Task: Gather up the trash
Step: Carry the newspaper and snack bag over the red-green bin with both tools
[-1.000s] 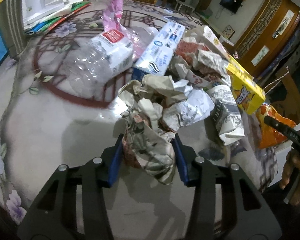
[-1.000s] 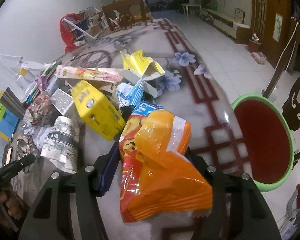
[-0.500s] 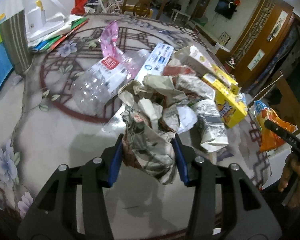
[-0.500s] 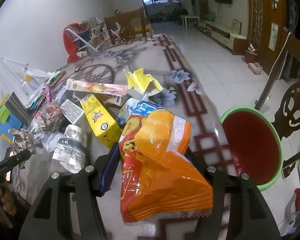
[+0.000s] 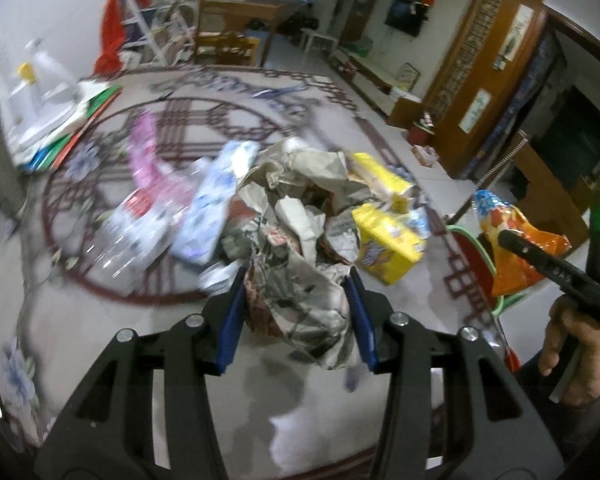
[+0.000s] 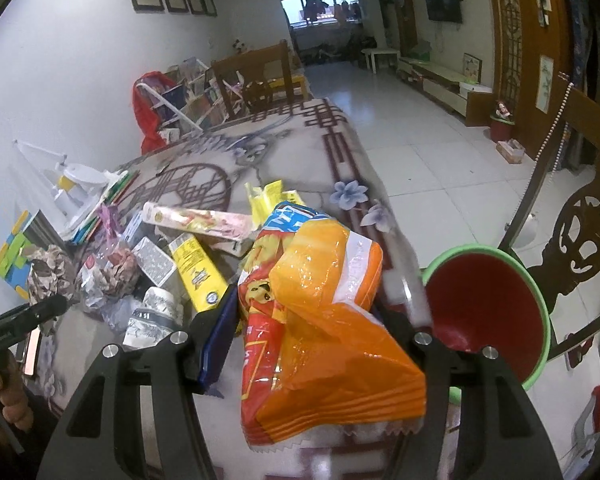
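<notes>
My left gripper [image 5: 296,312] is shut on a crumpled newspaper wad [image 5: 300,292], held above the patterned table [image 5: 100,340]. My right gripper [image 6: 300,320] is shut on an orange snack bag [image 6: 320,320], lifted near the table's right edge; that bag [image 5: 516,248] and a black finger [image 5: 556,276] of the right gripper also show in the left wrist view. A red bin with a green rim [image 6: 488,308] stands off the table edge to the right of the bag. More trash lies on the table: a yellow box [image 6: 196,268], a clear plastic bottle [image 5: 136,236], a blue-white carton [image 5: 216,204].
Books and a white lamp [image 6: 72,184] sit at the table's far left. A long printed box [image 6: 196,218] and a yellow wrapper [image 6: 268,196] lie behind the pile. A carved wooden chair [image 6: 584,240] stands right of the bin. A hand [image 5: 576,348] grips the right tool.
Both grippers have risen with their loads. The newspaper wad has come up off the table, and the trash pile looks smaller and farther below. The red bin now shows closer beside the snack bag.
</notes>
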Available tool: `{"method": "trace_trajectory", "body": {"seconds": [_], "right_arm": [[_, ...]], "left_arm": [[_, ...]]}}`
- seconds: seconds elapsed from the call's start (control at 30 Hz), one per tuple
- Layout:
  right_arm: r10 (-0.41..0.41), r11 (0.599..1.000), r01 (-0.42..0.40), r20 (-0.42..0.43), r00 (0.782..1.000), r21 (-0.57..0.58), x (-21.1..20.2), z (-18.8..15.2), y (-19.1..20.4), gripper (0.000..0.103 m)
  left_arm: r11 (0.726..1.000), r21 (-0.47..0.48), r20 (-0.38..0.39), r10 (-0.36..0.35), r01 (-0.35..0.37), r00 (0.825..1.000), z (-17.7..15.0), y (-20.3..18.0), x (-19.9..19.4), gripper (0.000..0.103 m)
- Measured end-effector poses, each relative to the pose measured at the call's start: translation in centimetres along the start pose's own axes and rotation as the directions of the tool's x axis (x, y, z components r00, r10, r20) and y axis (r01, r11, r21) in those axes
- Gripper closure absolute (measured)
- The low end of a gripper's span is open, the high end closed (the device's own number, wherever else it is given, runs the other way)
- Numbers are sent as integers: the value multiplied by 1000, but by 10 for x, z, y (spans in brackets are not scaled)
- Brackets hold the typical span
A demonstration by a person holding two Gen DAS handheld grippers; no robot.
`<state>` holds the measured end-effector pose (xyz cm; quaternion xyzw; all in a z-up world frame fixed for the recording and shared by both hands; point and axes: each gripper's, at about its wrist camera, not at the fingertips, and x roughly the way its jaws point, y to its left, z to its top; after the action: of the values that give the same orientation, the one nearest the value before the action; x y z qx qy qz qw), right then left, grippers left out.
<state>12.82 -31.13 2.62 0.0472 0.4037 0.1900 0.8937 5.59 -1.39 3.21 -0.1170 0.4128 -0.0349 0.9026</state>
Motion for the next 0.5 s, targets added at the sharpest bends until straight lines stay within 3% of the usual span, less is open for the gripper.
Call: {"method": "trace_trajectory", "body": {"seconds": [0.27, 0.5], "right_arm": [[-55, 998, 55, 28, 998, 20, -21, 15, -42, 44], [-118, 990, 114, 45, 992, 80, -36, 23, -97, 44]], "left_arm": [[984, 110, -46, -135, 140, 990, 25, -72, 35, 57], [944, 176, -107, -265, 281, 958, 49, -142, 73, 57]]}}
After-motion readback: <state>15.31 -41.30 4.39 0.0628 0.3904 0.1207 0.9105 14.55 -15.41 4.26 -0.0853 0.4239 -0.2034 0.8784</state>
